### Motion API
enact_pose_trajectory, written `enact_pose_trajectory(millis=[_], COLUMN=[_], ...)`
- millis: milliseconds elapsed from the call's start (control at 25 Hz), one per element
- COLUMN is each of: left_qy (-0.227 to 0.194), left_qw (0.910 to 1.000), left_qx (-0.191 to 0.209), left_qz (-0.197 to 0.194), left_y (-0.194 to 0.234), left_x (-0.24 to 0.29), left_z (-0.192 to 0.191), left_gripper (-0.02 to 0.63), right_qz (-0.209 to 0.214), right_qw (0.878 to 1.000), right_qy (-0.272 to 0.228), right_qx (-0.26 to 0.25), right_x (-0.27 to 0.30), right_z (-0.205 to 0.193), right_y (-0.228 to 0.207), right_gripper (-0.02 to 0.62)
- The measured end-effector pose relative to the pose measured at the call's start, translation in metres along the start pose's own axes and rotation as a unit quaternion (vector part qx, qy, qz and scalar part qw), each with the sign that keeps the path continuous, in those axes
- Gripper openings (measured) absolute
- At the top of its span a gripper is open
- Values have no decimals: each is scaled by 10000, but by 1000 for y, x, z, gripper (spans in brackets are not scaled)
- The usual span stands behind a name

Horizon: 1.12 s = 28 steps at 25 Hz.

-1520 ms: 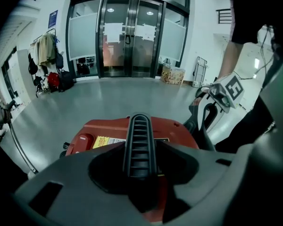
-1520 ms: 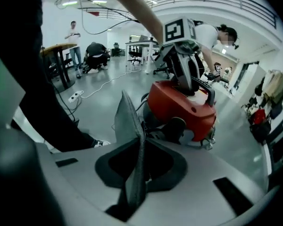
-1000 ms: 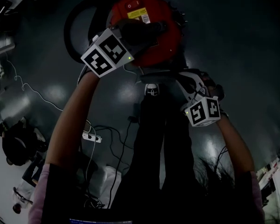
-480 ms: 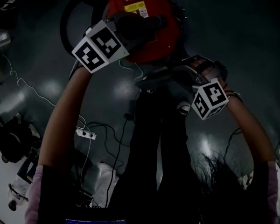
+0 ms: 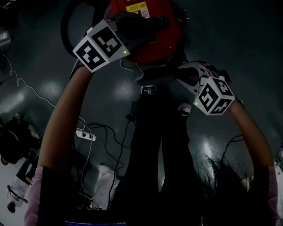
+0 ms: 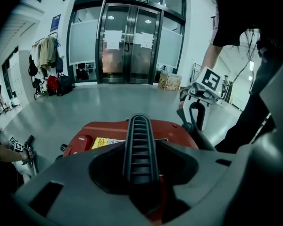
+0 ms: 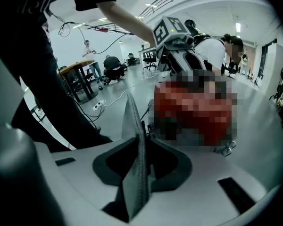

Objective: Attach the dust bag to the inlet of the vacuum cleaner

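- I see the red vacuum cleaner [image 5: 155, 46] standing on the grey floor [image 5: 236, 32] at the far end of the head view. I give all places from it.
- My left gripper [image 5: 132, 28] lies on top of the vacuum cleaner. Its jaws stand wide, and in the left gripper view the black ribbed handle [image 6: 141, 154] of the vacuum cleaner fills the space between them. I read it as pinching this handle.
- The handle runs away from the left gripper across the red top. A yellow label [image 6: 108, 141] sits on that top, just left of the handle.
- My right gripper [image 7: 133, 114] is near the vacuum cleaner, at its near right side, and points down toward it. Its jaws have just been opening. Only a narrow gap is between them, and nothing is inside this gap.
- A dim grey shape [image 5: 155, 76] lies against the near side of the vacuum cleaner, between it and the right gripper. I cannot tell if this is the dust bag. The head view is too dark, and in the right gripper view a blurred patch covers the vacuum cleaner.
- A black hose [image 5: 65, 25] curves around the far left side of the vacuum cleaner.
- The person's legs [image 5: 151, 140], in dark trousers, stand directly on the near side of the vacuum cleaner.
- A white power strip [image 5: 85, 135] lies on the floor farther off, to the near left of the vacuum cleaner.
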<state>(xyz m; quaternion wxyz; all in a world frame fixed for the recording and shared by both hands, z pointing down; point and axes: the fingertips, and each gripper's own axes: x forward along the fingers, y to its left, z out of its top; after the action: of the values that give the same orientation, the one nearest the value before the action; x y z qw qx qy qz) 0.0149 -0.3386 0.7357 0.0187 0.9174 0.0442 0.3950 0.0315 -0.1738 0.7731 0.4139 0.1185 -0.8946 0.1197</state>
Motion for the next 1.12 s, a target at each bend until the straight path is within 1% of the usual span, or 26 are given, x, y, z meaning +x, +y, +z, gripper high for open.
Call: enact_pose_trajectory(millis=[120, 160, 200, 320, 400, 440, 520, 560, 600, 640, 680, 720, 760, 840, 880, 920, 960, 1000, 1040, 1120], left_qy=[-3, -2, -5, -18, -22, -22, -22, -28, -41, -59, -77, -87, -86, -65, -56, -54, -57, -62, -66, -63], left_qw=[10000, 10000, 10000, 10000, 10000, 10000, 10000, 10000, 10000, 10000, 10000, 10000, 10000, 10000, 10000, 10000, 10000, 10000, 10000, 10000], left_qx=[-8, -12, -16, -21, -9, -5, -13, -22, -30, -32, -29, -23, -15, -10, -12, -15, -18, -18, -16, -16], left_qz=[9, 11, 9, 0, -3, -1, 10, 11, 10, 11, 18, 29, 41, 44, 36, 27, 22, 21, 25, 39], left_y=[1, 1, 1, 1, 1, 1, 2, 2, 2, 2, 1, 1, 1, 1, 1, 1, 1, 2, 2, 2], left_x=[-1, -1, -1, -1, -2, -2, -2, -2, -2, -2, -3, -4, -5, -7, -6, -6, -5, -5, -6, -7], left_z=[0, -1, -1, 0, 1, 0, -1, -1, -1, 0, 1, 1, 1, 0, 0, 1, 2, 3, 4, 4], left_gripper=[170, 170, 170, 170, 170, 170, 170, 170, 170, 170, 170, 170, 170, 170, 170, 170, 170, 170, 170, 170], right_qz=[173, 207, 226, 218, 240, 302, 556, 690, 755, 703, 504, 150, -329, -1310, -1640, -1827, -1873, -1781, -1573, -926], right_qw=[9993, 9991, 9992, 9993, 9986, 9980, 9951, 9927, 9903, 9884, 9876, 9878, 9876, 9801, 9751, 9722, 9722, 9747, 9786, 9867], right_qy=[20, 48, 92, 318, 475, 556, 812, 984, 1157, 1301, 1383, 1391, 1350, 1282, 1288, 1304, 1317, 1327, 1328, 1304], right_qx=[326, 355, 312, -36, -76, 0, 111, 53, -110, -337, -549, -681, -727, -759, -754, -668, -480, -250, -53, 296], right_x=[-2, -2, -4, -13, -16, -13, -7, -5, -5, -6, -7, -7, -8, -10, -11, -11, -12, -12, -11, -8], right_z=[-1, -2, -3, -10, -15, -16, -19, -19, -19, -18, -16, -13, -11, -9, -9, -11, -12, -14, -14, -14], right_y=[-2, -3, -3, -1, 0, -1, -3, -3, -3, -2, -2, -2, -1, 2, 3, 3, 1, -1, -2, -3], right_gripper=[91, 90, 89, 89, 75, 74, 74, 74, 74, 74, 74, 74, 74, 74, 75, 76, 87, 91, 92, 94])
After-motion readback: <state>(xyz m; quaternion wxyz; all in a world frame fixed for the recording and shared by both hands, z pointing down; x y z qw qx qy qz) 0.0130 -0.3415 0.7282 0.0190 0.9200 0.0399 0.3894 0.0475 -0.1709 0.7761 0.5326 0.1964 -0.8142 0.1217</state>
